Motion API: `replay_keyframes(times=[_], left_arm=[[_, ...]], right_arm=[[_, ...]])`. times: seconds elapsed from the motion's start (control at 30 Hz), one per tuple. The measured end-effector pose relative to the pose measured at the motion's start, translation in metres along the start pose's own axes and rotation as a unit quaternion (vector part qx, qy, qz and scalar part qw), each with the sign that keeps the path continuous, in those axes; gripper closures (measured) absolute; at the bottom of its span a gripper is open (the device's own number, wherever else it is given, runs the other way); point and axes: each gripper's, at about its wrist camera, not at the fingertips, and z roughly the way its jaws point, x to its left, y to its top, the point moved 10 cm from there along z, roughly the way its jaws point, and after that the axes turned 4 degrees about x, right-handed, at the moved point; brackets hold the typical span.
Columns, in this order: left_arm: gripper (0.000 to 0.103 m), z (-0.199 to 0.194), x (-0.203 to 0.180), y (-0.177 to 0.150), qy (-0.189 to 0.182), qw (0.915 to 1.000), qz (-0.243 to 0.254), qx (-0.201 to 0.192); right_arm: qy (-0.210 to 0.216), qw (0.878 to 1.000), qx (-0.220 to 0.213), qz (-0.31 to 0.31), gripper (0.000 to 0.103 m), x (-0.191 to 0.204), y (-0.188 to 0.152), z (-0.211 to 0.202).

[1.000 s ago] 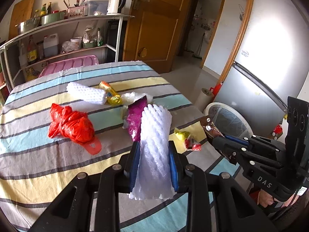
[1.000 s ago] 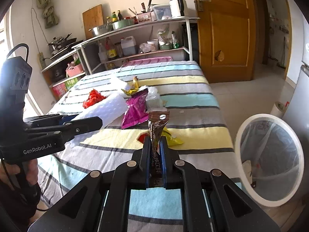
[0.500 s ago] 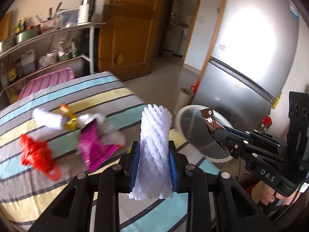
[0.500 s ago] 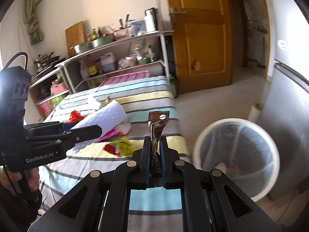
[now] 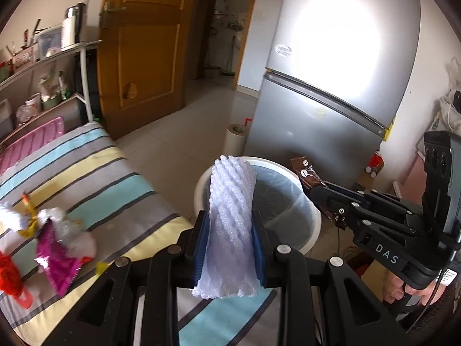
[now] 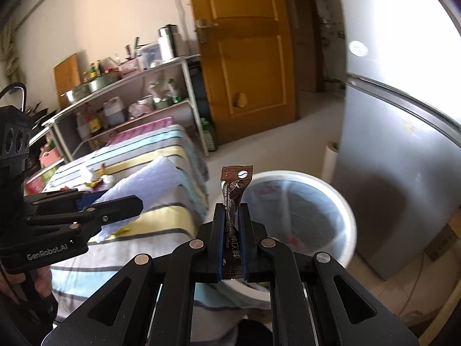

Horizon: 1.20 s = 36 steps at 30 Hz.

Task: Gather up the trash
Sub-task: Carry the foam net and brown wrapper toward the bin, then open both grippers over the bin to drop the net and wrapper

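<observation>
My left gripper is shut on a white foam net sleeve that stands upright between its blue pads. The sleeve's top lines up with the near rim of the white trash bin, which has a clear liner. My right gripper is shut on a brown coffee sachet, held just before the bin. In the left wrist view the right gripper with the sachet hangs at the bin's right rim. The left gripper and the sleeve appear at the left of the right wrist view.
The striped table still carries a purple wrapper, red plastic, white and yellow scraps. A silver fridge stands behind the bin, a paper roll beside it. A wooden door and metal shelves lie beyond.
Both grippers have swung from over the table toward the right to the bin, each keeping its grip. The bin has come from the edge of view to the middle.
</observation>
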Motion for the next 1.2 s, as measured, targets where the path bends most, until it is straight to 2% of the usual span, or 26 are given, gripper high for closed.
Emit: replay_keyframes(times=[0.37,0.8,0.93,1.0,1.03,1.1,1.2], left_arm=[[0.074,0.051,-0.029,0.004,-0.014,0.9991,0.012,0.038],[0.073,0.087,-0.030,-0.004,-0.005,0.9972,-0.004,0.074],[0.068,0.089,-0.025,-0.005,-0.002,0.9970,-0.010,0.076],[0.063,0.089,-0.023,-0.006,-0.003,0.9968,-0.016,0.079],[0.057,0.090,-0.022,-0.007,-0.004,0.9966,-0.018,0.080],[0.052,0.088,-0.020,-0.007,-0.004,0.9968,-0.021,0.078],[0.052,0.084,-0.020,-0.007,-0.006,0.9970,-0.022,0.074]], right_arm=[[-0.040,0.998,0.040,0.026,0.094,-0.055,-0.015,0.025],[-0.054,0.994,0.087,0.030,0.094,-0.078,-0.030,0.064],[-0.057,0.994,0.092,0.034,0.092,-0.079,-0.031,0.070],[-0.060,0.993,0.092,0.034,0.088,-0.080,-0.031,0.071],[-0.060,0.993,0.091,0.036,0.085,-0.080,-0.031,0.071],[-0.063,0.993,0.089,0.038,0.068,-0.081,-0.032,0.070],[-0.062,0.994,0.086,0.041,0.066,-0.082,-0.030,0.068]])
